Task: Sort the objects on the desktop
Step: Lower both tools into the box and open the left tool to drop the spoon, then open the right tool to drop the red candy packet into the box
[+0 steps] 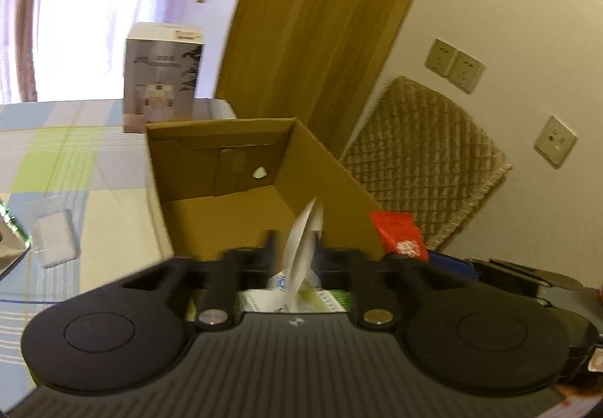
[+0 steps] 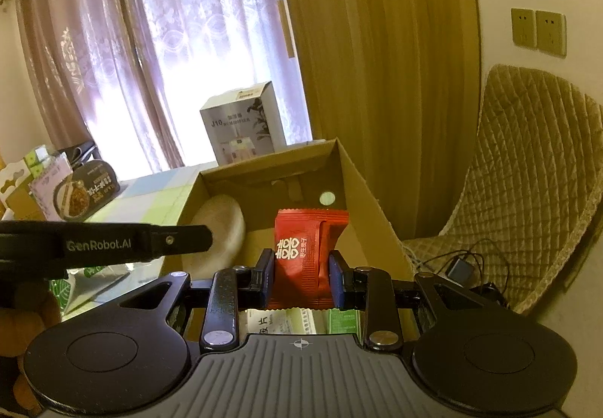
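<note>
**Me:** Left wrist view — my left gripper (image 1: 296, 252) is clamped on a round white disc (image 1: 306, 241), edge-on and tilted, held over the near edge of the open cardboard box (image 1: 341, 169). Picture is blurry, so I can't tell what the disc is.

**You:** And the right?

**Me:** Right gripper (image 2: 300, 276) is pinching a red packet (image 2: 307, 248) with white characters — upright between the blue pads (image 2: 336, 280), also at the box's near edge. From the right wrist the box (image 2: 371, 207) looks bare inside, apart from the disc (image 2: 218, 229) showing in front of its left wall, past my left gripper's finger (image 2: 150, 241).

**You:** Anything else on the table?

**Me:** White humidifier carton (image 2: 243, 122) standing behind the box, a clear plastic case (image 1: 54, 239) lying flat off to the left on the checked tablecloth (image 1: 75, 162). Printed green-and-white packets (image 2: 297, 320) under both grippers.
</note>
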